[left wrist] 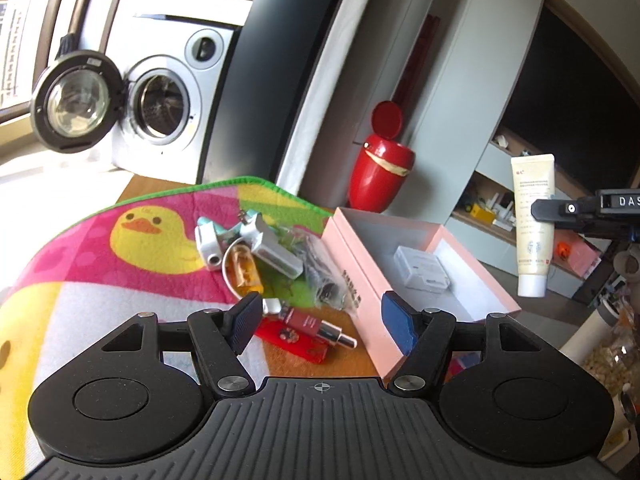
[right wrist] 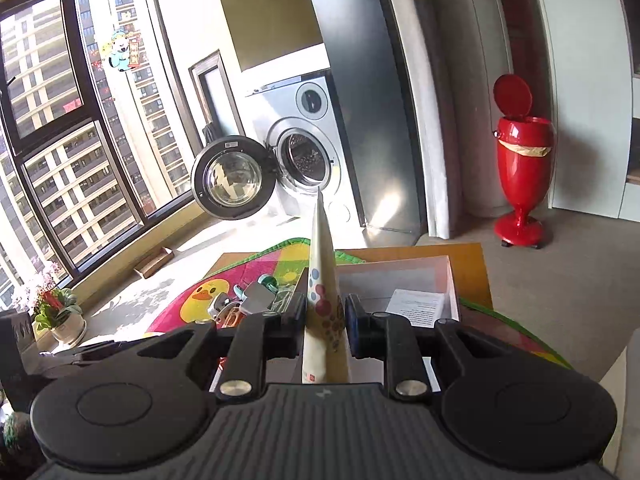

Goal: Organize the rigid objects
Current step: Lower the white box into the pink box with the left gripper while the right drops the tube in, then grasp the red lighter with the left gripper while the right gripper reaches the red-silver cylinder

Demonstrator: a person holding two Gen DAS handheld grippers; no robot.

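My right gripper [right wrist: 323, 316] is shut on a cream tube [right wrist: 322, 280], cap end toward me, held above the table. The left wrist view shows the same tube [left wrist: 534, 216] hanging cap down from that gripper [left wrist: 538, 210], to the right of an open pink box [left wrist: 360, 276] that holds a small white box [left wrist: 422, 268]. My left gripper [left wrist: 324, 320] is open and empty above the box's near left corner. A small red bottle [left wrist: 316, 326] lies just beyond its fingers. A pile of small items [left wrist: 248, 248] lies on the duck mat [left wrist: 100, 256].
A red pedestal bin [left wrist: 380, 168] with its lid up stands on the floor behind the table. A washing machine [right wrist: 304, 160] with its door open stands at the back. Shelves with clutter [left wrist: 488, 208] are at the right. A flower pot [right wrist: 64, 320] sits by the window.
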